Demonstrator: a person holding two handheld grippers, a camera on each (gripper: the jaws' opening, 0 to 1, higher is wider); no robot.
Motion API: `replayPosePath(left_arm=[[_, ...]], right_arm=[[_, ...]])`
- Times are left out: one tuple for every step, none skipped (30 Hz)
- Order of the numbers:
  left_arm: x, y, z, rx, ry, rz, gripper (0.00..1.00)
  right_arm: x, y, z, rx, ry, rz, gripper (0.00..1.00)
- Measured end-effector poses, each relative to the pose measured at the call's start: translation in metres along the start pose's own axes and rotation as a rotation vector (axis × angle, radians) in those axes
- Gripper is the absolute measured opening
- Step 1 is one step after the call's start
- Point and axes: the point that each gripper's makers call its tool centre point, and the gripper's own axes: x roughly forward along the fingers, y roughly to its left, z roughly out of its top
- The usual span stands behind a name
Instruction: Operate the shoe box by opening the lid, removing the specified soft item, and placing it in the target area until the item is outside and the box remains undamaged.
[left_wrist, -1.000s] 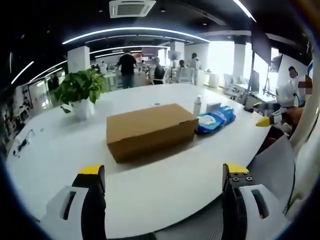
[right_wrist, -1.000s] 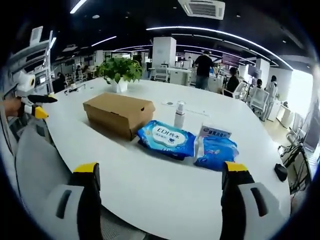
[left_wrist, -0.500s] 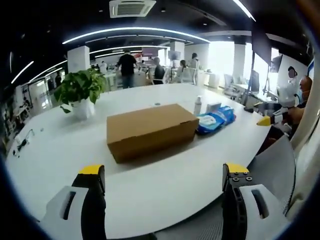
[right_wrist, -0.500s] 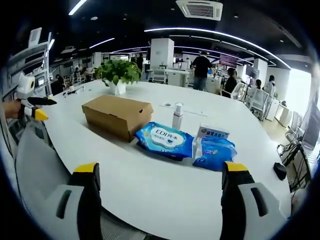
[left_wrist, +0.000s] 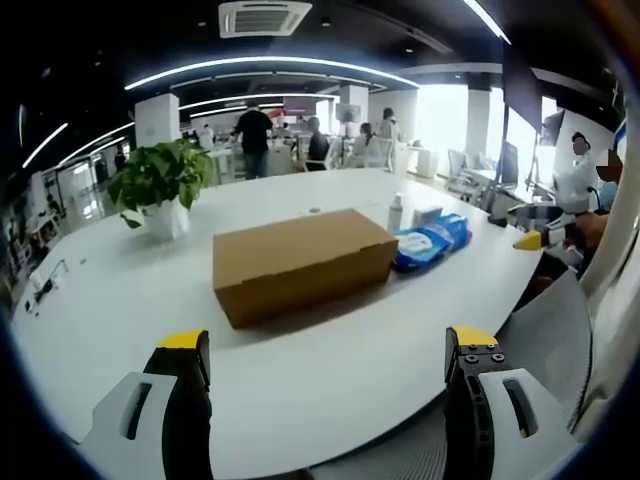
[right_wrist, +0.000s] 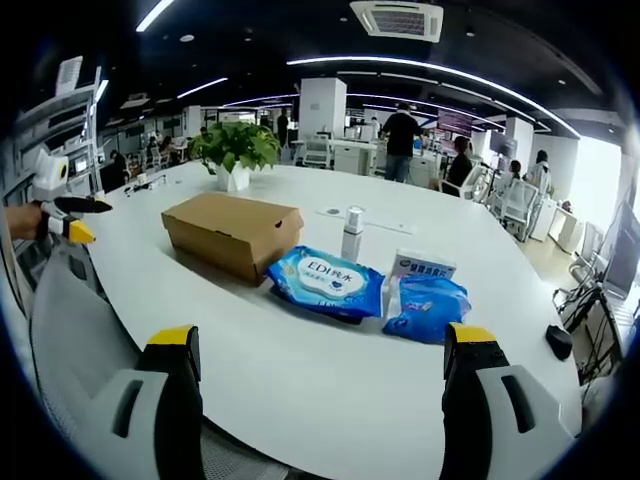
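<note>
A closed brown cardboard shoe box (left_wrist: 300, 261) lies on the white table (left_wrist: 320, 370), straight ahead in the left gripper view and at upper left in the right gripper view (right_wrist: 233, 232). My left gripper (left_wrist: 328, 400) is open at the table's near edge, well short of the box. My right gripper (right_wrist: 322, 400) is open too, facing the blue packs, with the box further left. The left gripper's yellow tip (right_wrist: 78, 233) shows at the far left of the right gripper view. The right gripper's yellow tip (left_wrist: 528, 241) shows at the right of the left gripper view.
Two blue wet-wipe packs (right_wrist: 328, 281) (right_wrist: 425, 305), a small white box (right_wrist: 423, 266) and a small white bottle (right_wrist: 351, 234) lie right of the shoe box. A potted plant (left_wrist: 160, 185) stands at the table's far side. People stand in the office behind. A grey chair back (right_wrist: 70, 330) is near.
The right gripper view has shifted slightly, so the box and packs sit a little lower and further left. Nothing on the table has moved.
</note>
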Motion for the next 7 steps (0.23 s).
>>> replayPosePath(left_arm=[[0.0001, -0.0001, -0.0009, -0.002, 0.003, -0.001, 1.00], [0.0001, -0.0003, -0.0011, -0.002, 0.004, -0.002, 1.00], [0.0000, -0.0004, -0.0015, 0.000, 0.004, -0.002, 1.00], [-0.0001, -0.0005, -0.0017, 0.000, 0.005, -0.002, 1.00], [-0.0003, -0.0009, -0.0017, -0.001, 0.004, -0.003, 1.00], [-0.0004, -0.0011, -0.0019, -0.001, 0.004, -0.003, 1.00], [-0.0005, -0.0011, -0.0023, -0.001, 0.005, -0.003, 1.00]], right_arm=[[-0.0001, -0.0001, -0.0005, 0.000, 0.002, 0.000, 0.96], [-0.0001, -0.0002, -0.0007, -0.001, 0.003, 0.000, 0.96], [-0.0002, -0.0003, -0.0008, 0.000, 0.003, 0.000, 0.96], [-0.0003, 0.0000, -0.0012, 0.002, 0.004, 0.001, 0.96], [-0.0004, 0.0001, -0.0015, 0.002, 0.005, 0.001, 0.96], [-0.0005, 0.0003, -0.0016, 0.003, 0.005, 0.001, 0.96], [-0.0005, 0.0005, -0.0017, 0.003, 0.005, 0.002, 0.96]])
